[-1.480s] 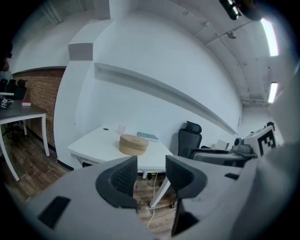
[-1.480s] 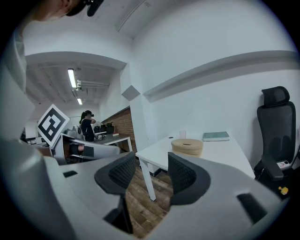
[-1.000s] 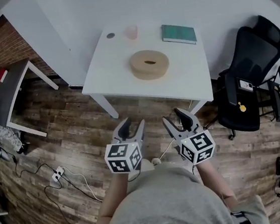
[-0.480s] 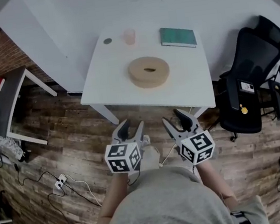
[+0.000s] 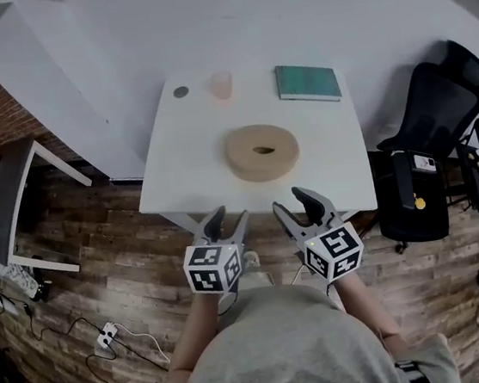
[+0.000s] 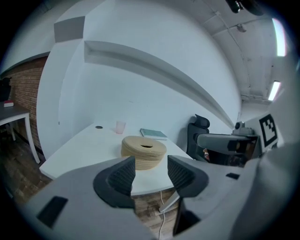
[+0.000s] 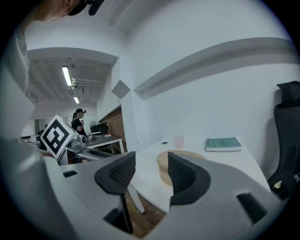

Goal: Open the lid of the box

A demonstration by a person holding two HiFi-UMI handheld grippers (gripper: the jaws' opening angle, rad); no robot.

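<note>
The box (image 5: 261,151) is round and tan, with an oval hole in its lid; it rests mid-table on the white table (image 5: 186,175). Both grippers hover short of the table's near edge, apart from the box. My left gripper (image 5: 228,220) is open, its jaws are opening, and nothing is between them. My right gripper (image 5: 289,201) is open and empty too. In the left gripper view the box (image 6: 143,151) shows beyond the left gripper (image 6: 151,169). In the right gripper view the box (image 7: 162,165) shows past the right gripper (image 7: 149,171).
A pink cup (image 5: 221,84), a small dark disc (image 5: 180,92) and a green book (image 5: 308,82) lie along the table's far edge. A black office chair (image 5: 438,118) stands right of the table, a grey side table (image 5: 14,188) left. Cables (image 5: 109,332) trail on the wooden floor.
The table and box have come nearer in the head view; the table's near edge now lies just beyond the jaw tips. Both grippers keep their pose in front of the body.
</note>
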